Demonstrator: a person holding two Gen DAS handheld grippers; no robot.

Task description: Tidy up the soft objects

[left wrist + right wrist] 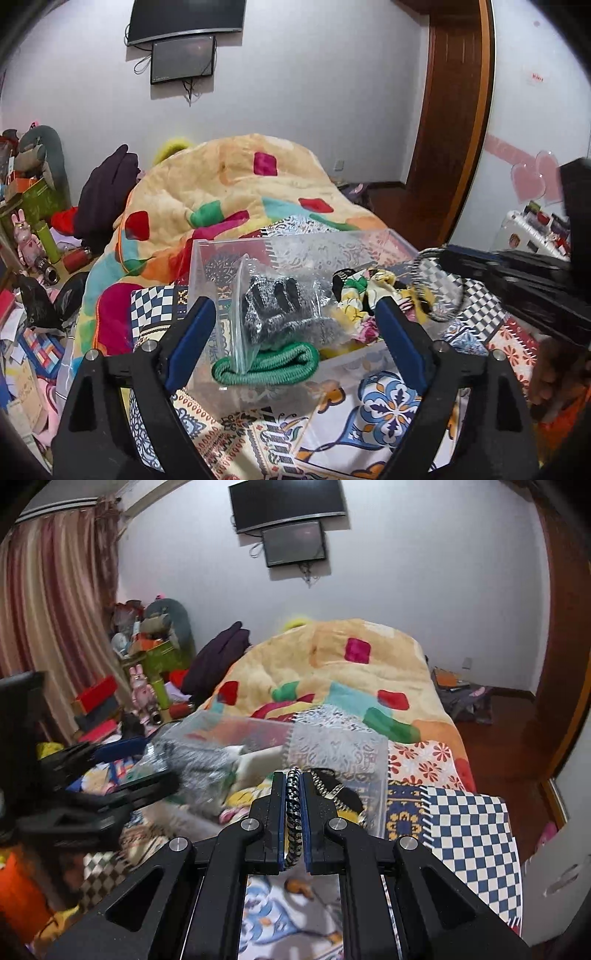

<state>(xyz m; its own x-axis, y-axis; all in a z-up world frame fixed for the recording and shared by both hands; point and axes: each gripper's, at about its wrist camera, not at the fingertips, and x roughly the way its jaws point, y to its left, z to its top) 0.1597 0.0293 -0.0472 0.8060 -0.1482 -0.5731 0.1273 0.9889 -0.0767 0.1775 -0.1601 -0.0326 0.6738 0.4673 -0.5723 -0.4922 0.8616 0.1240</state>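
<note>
Patterned bedspread (388,402), clear bin (207,258) with bagged gloves (280,310); left gripper (295,325) spread wide, empty; right gripper (294,801) clamped on braided cord (294,812).

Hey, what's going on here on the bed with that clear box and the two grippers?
A person is sorting soft items into a clear plastic bin on a patterned bedspread. The right gripper is shut on a black-and-white braided band, held above the bin's near right corner. The left gripper is open in front of the bin, gripping nothing. Inside lie a bagged grey knit glove, a green elastic band and a floral cloth.
</note>
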